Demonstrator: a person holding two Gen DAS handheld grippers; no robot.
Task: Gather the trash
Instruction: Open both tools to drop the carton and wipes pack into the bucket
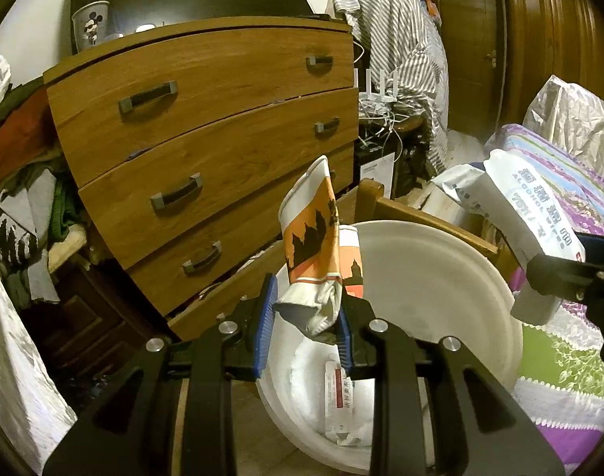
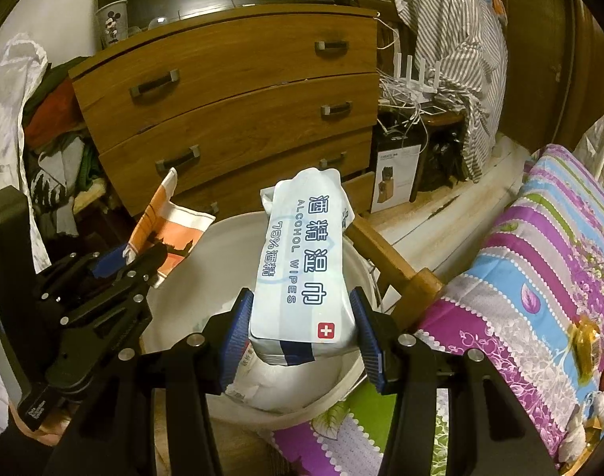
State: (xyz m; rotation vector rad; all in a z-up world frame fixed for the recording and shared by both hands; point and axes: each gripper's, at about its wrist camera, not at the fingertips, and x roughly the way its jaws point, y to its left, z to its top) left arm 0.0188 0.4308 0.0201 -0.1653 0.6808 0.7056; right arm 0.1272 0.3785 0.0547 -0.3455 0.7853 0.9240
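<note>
My left gripper (image 1: 303, 323) is shut on a crumpled orange-and-white paper cup (image 1: 313, 246) and holds it over a white bucket (image 1: 440, 277). The bucket holds white trash and a small printed packet (image 1: 338, 396). My right gripper (image 2: 302, 327) is shut on a white alcohol wipes pack (image 2: 302, 261), also above the bucket (image 2: 222, 246). The wipes pack shows at the right of the left wrist view (image 1: 535, 214). The left gripper (image 2: 123, 265) and its cup (image 2: 163, 234) show at the left of the right wrist view.
A wooden chest of drawers (image 1: 222, 131) stands behind the bucket. Piled clothes (image 1: 20, 182) lie left of it. A wooden bed frame post (image 2: 385, 261) and a striped floral quilt (image 2: 539, 258) are at the right. A router with cables (image 2: 417, 87) and striped fabric stand behind.
</note>
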